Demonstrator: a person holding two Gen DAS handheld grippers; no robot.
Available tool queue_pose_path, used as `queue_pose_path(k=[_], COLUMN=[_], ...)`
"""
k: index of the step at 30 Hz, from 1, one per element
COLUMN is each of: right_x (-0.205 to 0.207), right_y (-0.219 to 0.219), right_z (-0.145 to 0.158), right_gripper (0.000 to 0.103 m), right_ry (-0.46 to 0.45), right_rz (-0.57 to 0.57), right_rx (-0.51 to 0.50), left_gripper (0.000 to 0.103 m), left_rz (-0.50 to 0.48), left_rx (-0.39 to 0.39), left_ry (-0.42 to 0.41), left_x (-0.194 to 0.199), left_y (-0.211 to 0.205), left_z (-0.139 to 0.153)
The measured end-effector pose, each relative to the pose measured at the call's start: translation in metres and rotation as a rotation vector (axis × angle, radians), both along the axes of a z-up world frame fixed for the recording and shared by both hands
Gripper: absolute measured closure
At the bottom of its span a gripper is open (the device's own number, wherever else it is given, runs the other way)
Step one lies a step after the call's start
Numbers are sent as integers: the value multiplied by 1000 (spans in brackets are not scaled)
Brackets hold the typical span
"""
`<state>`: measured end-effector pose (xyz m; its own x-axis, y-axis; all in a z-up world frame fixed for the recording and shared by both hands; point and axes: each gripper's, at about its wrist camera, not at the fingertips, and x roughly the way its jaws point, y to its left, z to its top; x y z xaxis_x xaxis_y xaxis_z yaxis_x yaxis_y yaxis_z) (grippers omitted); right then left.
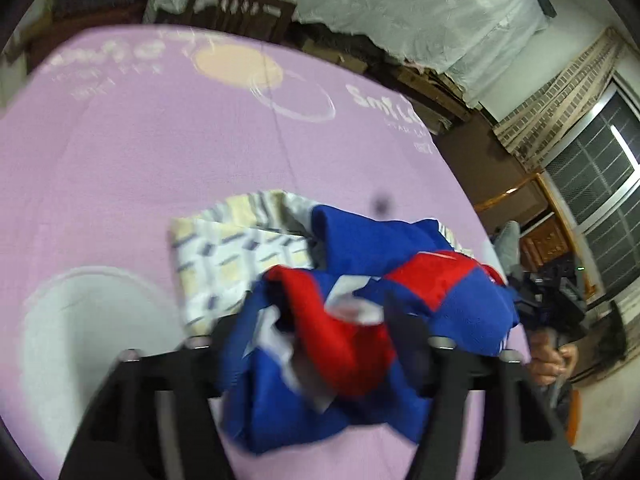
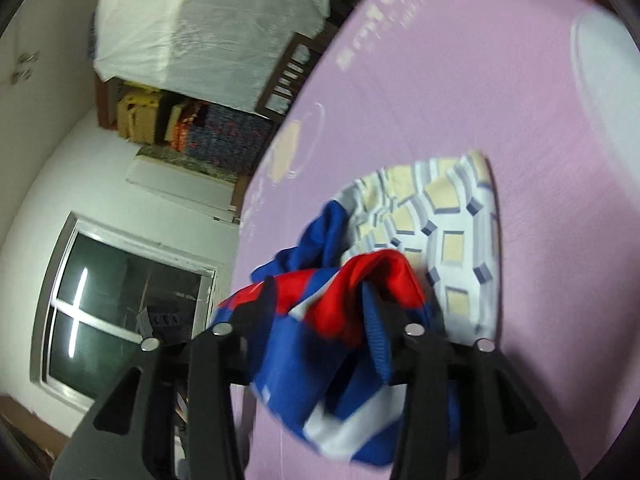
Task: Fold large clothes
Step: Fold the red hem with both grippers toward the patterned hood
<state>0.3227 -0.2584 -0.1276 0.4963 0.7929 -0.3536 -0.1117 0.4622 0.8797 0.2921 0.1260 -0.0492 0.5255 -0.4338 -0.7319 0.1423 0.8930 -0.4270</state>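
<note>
both your grippers, left and right, gape around the blue-red garment, dropped bunched mid-frame onto the folded patterned cloth.

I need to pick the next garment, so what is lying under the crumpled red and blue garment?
A folded checked cloth lies partly under the red and blue garment, on the pink sheet. How far it runs beneath is covered, as is anything else below.

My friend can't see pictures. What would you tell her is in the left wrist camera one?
A crumpled red, white and blue garment lies bunched on a pink sheet, between the open fingers of the left gripper. Behind it sits a folded checked cloth, and the right gripper shows at the garment's right edge.
</note>
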Motion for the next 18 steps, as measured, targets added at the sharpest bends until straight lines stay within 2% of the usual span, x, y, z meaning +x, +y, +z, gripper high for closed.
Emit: queue_pose_path(k=[4,7,10,13,14,17,18], right_x=[-36,-64,-87,-93,-91,-71,-54], right_y=[-17,-16,3,36,45,71,76], right_z=[19,24,25,27,28,32,40], right_gripper=[59,60,70,73,74,75,75], right_ry=[-63,-102,-138,-184,-196,-223,-245], right_rz=[2,30,94,177,196,211,177], right_rx=[-56,-145,-275,-398,-429,-522,-549], left_gripper=[34,34,34,30,25,24,24], left_rz=[-8,-78,-183,-201,-197,-129,-90], left_rx=[46,116,200,299,298,283,266], left_ry=[-35,-29,-8,-49,-63,-79,-84], left_x=[-27,-48,-61,-55,-50,-15,0], left_y=[12,5,-29,-60,-63,-64,-59], left_z=[9,1,-11,-13,-12,-2,4])
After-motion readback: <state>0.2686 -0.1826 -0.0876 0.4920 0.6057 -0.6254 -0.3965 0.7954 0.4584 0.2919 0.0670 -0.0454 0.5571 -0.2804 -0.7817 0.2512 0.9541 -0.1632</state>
